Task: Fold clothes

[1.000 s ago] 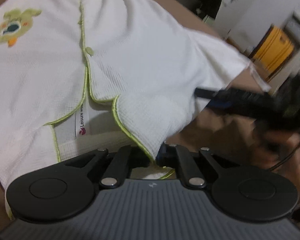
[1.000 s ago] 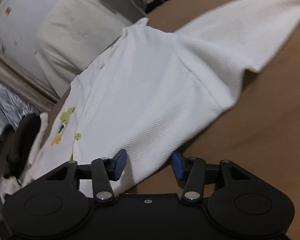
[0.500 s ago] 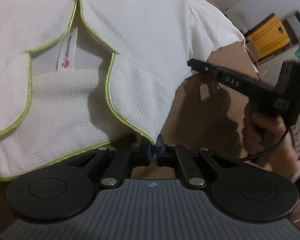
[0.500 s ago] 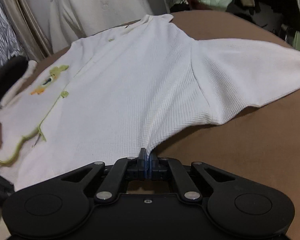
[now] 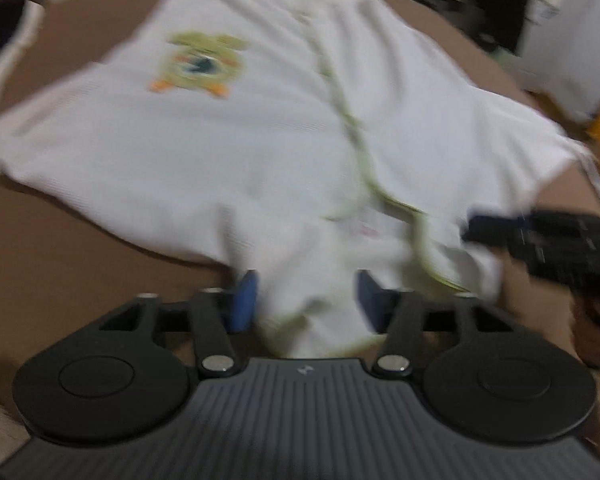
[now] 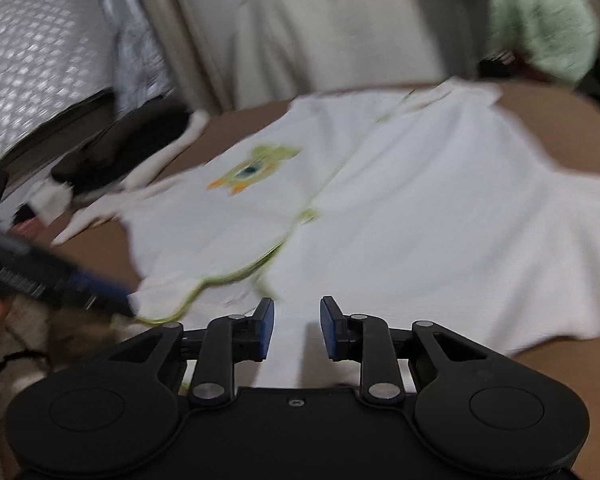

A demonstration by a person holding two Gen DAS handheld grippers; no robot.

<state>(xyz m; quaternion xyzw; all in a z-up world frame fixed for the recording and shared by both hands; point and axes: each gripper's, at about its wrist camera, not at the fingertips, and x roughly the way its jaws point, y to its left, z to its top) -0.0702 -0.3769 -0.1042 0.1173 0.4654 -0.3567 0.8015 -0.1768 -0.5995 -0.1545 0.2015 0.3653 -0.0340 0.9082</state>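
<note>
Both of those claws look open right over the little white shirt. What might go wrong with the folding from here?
The hem of the white shirt looks bunched between the open left gripper, so a fold may come out crooked. The right gripper hangs open over the fabric and could close on too many layers. The two grippers are near each other at the hem and might collide.

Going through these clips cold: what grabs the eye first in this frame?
A white shirt with lime-green trim lies spread across a brown surface, a green and orange cartoon patch on its chest. Both grippers sit at the hem with jaws open: the left gripper has bunched hem cloth between its blue pads, the right gripper is over flat fabric. Both views are motion-blurred.
</note>
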